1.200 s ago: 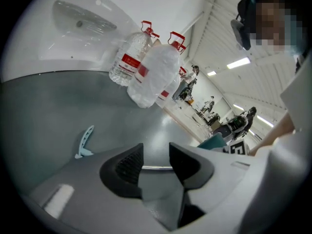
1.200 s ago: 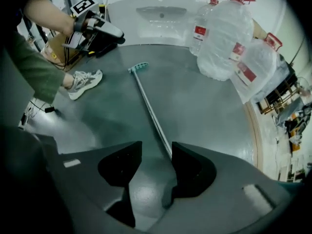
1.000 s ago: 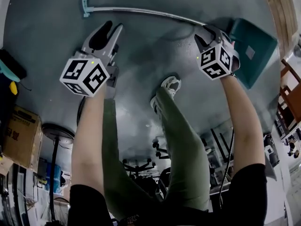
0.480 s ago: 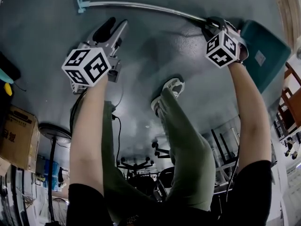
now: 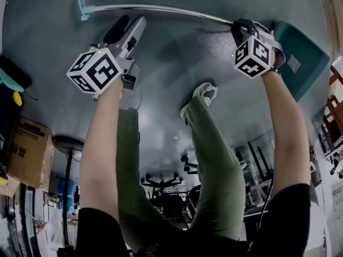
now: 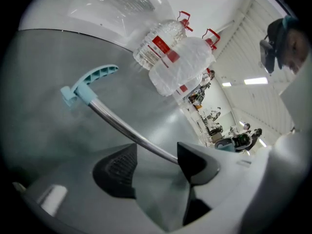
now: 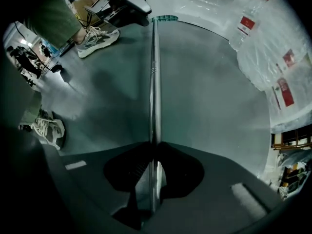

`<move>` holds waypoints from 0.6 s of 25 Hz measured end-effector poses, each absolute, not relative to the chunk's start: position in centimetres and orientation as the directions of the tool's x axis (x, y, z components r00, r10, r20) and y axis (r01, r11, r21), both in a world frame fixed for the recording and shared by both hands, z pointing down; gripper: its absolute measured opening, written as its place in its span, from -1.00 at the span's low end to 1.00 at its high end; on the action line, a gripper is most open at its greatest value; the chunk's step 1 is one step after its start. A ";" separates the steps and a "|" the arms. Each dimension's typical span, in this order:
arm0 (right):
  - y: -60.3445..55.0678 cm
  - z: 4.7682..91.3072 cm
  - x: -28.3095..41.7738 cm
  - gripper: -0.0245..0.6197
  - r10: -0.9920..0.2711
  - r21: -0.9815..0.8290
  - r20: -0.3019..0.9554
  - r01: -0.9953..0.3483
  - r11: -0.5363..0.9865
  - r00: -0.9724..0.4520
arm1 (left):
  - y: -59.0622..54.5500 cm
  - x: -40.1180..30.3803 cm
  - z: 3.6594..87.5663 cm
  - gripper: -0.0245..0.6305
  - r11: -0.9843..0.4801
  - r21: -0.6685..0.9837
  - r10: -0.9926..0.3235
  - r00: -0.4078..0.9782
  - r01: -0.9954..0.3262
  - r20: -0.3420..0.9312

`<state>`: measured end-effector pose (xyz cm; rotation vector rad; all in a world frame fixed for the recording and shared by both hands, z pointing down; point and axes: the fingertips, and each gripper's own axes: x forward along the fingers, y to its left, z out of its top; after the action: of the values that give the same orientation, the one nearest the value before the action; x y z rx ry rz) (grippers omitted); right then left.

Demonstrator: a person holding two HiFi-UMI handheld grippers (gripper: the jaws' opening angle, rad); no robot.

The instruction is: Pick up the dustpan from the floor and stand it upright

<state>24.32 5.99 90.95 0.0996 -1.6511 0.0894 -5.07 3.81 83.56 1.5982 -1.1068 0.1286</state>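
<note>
The dustpan lies flat on the grey floor, its teal pan at the right. Its metal handle pole runs left to a teal grip. My right gripper points straight down at the pole close to the pan. Its jaws are closing, and the pole runs between the pads, which touch it at the right gripper. My left gripper hangs just short of the pole's left part. Its jaws are opening and hold nothing, and the pole passes just beyond the left gripper toward the grip.
Large water bottles lie on the floor beyond the handle, also visible as bottles. The person's shoe stands between the arms. A cardboard box sits at the left, and wooden furniture at the right edge.
Both grippers have sunk toward the handle pole. The right jaws have closed from wide open onto the pole. The left jaws have spread wider.
</note>
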 end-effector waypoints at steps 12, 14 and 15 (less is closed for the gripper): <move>5.7 84.9 20.0 -0.70 -0.076 0.040 0.981 -0.194 0.980 -0.180 | -2.0 -8.4 72.8 -0.34 0.031 0.728 -0.703 0.504 -0.685 0.503; 5.5 84.0 20.0 -0.70 -0.078 0.033 0.980 -0.240 0.970 -0.182 | -2.7 -7.9 70.5 -0.40 -0.013 0.745 -0.709 0.531 -0.667 0.463; 5.4 83.6 20.0 -0.70 -0.078 0.026 0.980 -0.272 0.962 -0.182 | -3.0 -7.6 69.3 -0.43 -0.039 0.754 -0.709 0.551 -0.655 0.441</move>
<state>20.02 5.42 83.59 0.2619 -1.7523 0.1765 -7.55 -3.01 69.34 1.7374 -1.1414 -0.0636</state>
